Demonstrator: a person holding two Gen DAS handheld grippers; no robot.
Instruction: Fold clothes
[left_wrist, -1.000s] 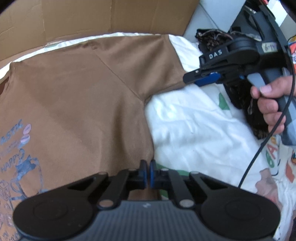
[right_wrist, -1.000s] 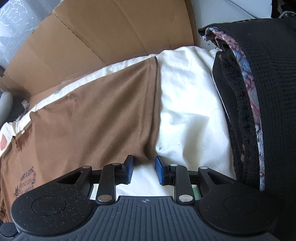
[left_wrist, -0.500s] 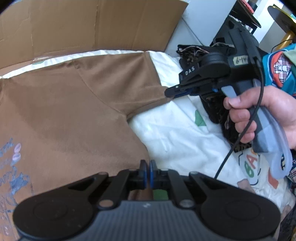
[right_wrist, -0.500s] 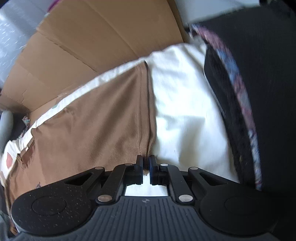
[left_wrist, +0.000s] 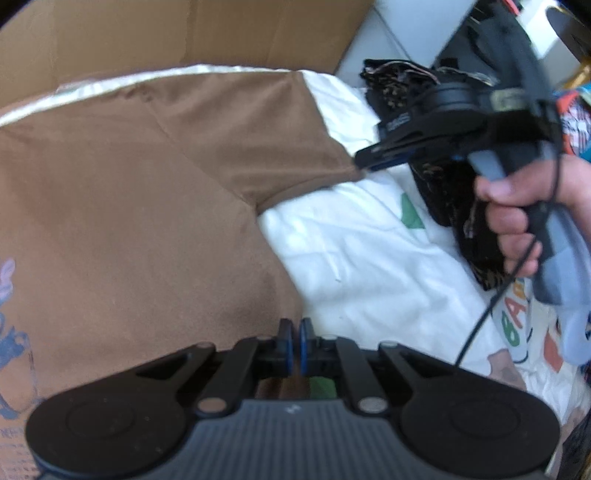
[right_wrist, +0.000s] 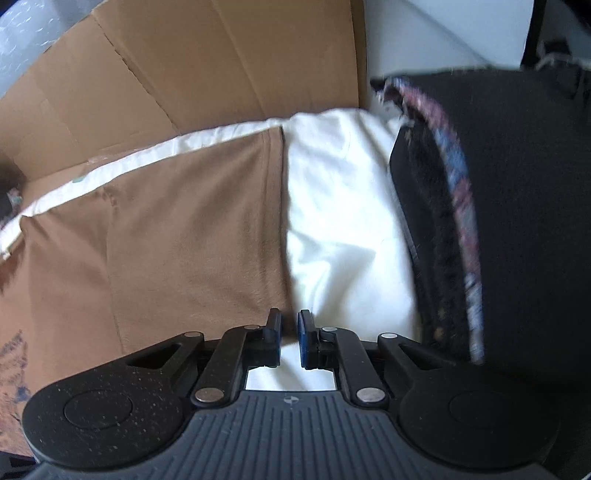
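Observation:
A brown T-shirt (left_wrist: 140, 206) with a blue print lies flat on a white sheet (left_wrist: 354, 258). My left gripper (left_wrist: 294, 343) is shut on the shirt's side edge below the armpit, and brown cloth shows under the pads. My right gripper (left_wrist: 364, 162), held by a hand (left_wrist: 513, 221), sits at the corner of the short sleeve (left_wrist: 258, 136). In the right wrist view the sleeve's hem (right_wrist: 277, 229) runs down into the right gripper (right_wrist: 289, 332). Its jaws are opening slightly, with the hem's edge still between them.
A flattened cardboard sheet (right_wrist: 207, 70) stands behind the bed. Dark folded garments (right_wrist: 517, 206) are piled to the right of the sleeve; they also show in the left wrist view as a dark pile (left_wrist: 443, 192). A cable (left_wrist: 491, 302) hangs from the right gripper over the printed bedding.
The right jaws stood open beside the sleeve hem a second ago and have since closed on it. The left gripper stayed shut on the shirt's side.

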